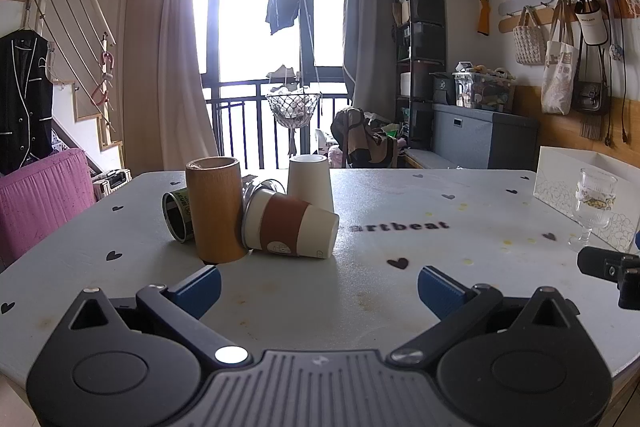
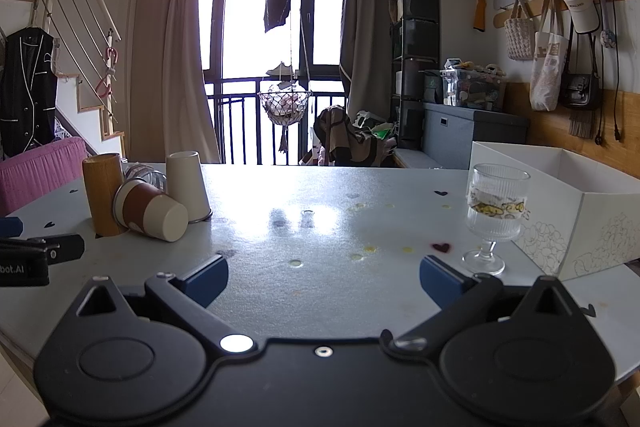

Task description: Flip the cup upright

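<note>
A paper cup with a brown sleeve [image 1: 290, 227] lies on its side on the white table [image 1: 400, 291], also in the right wrist view [image 2: 152, 213]. A white cup [image 1: 311, 187] stands upside down behind it [image 2: 188, 187]. A wooden cylinder cup [image 1: 216, 209] stands upright beside it [image 2: 103, 193]. A green tin [image 1: 178, 217] lies on its side at the left. My left gripper [image 1: 319, 287] is open and empty, short of the cups. My right gripper [image 2: 323, 281] is open and empty, over the table's middle.
A stemmed ribbed glass [image 2: 494, 213] stands upright at the right, next to a white cardboard box [image 2: 580, 223]. The glass also shows in the left wrist view [image 1: 594, 205]. A clear ribbed glass [image 2: 142, 173] lies behind the cups. A pink sofa [image 1: 36, 199] sits left of the table.
</note>
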Demonstrator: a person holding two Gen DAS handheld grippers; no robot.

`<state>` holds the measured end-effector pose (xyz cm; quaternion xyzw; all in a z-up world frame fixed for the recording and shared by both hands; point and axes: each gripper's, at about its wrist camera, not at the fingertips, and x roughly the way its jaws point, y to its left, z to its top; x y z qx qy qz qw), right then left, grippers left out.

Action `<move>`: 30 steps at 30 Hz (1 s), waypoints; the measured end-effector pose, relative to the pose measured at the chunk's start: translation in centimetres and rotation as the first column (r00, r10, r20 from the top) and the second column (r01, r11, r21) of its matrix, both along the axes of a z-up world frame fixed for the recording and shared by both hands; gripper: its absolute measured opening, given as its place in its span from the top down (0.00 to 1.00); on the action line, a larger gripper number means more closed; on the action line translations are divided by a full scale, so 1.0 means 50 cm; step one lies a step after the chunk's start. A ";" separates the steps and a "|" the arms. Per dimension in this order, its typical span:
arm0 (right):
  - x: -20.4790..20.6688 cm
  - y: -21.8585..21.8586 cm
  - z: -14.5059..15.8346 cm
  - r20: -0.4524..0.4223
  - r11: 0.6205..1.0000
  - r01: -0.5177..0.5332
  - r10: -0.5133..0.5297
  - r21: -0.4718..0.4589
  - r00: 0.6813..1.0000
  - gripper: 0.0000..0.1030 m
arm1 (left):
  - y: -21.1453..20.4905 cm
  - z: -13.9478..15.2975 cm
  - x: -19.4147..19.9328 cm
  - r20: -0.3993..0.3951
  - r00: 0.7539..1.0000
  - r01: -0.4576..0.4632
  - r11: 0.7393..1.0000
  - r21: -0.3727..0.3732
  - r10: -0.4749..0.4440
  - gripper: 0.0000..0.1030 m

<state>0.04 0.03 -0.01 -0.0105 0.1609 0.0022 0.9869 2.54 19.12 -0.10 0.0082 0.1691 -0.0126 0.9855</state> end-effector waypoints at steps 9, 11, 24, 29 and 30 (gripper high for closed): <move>0.014 -0.006 0.004 0.018 0.999 -0.046 0.046 0.013 0.999 0.00 | 0.005 0.001 0.006 -0.003 1.000 -0.009 1.000 -0.002 0.009 0.00; 0.024 -0.003 0.009 0.026 0.995 -0.095 0.094 0.014 0.995 0.00 | 0.005 0.002 0.004 -0.004 1.000 -0.016 1.000 -0.006 0.016 0.00; 0.206 0.108 0.030 -0.057 0.903 -0.391 0.387 -0.178 0.920 0.01 | 0.087 -0.023 0.041 -0.006 0.996 -0.085 0.993 -0.077 0.084 0.00; 0.260 0.195 0.022 -0.094 0.799 -0.494 0.495 -0.341 0.864 0.07 | 0.130 -0.027 0.052 -0.011 0.991 -0.132 0.985 -0.107 0.131 0.00; 0.272 0.213 0.018 -0.096 0.782 -0.498 0.502 -0.374 0.860 0.07 | 0.140 -0.028 0.053 -0.011 0.990 -0.142 0.983 -0.116 0.142 0.00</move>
